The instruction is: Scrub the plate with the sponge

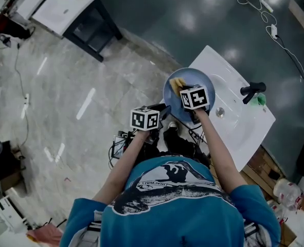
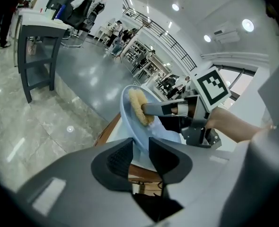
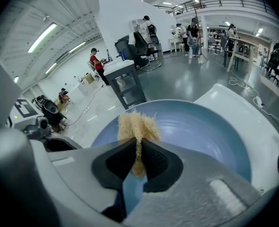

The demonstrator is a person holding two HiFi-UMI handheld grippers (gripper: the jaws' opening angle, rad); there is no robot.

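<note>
Clamps plate [image 2: 132,110] rim at seven o'clock in left gripper [image 2: 140,148] jaws. Pinches sponge [image 3: 138,126] in right gripper [image 3: 138,152] jaws, against plate's ten o'clock.

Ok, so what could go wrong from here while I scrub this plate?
The left gripper grips the plate only by its rim, and it stands tilted at the edge of the sink; a hard push might twist it loose and drop it. The right gripper pinches the sponge by one narrow part, so it could fold or slip out mid-stroke.
</note>
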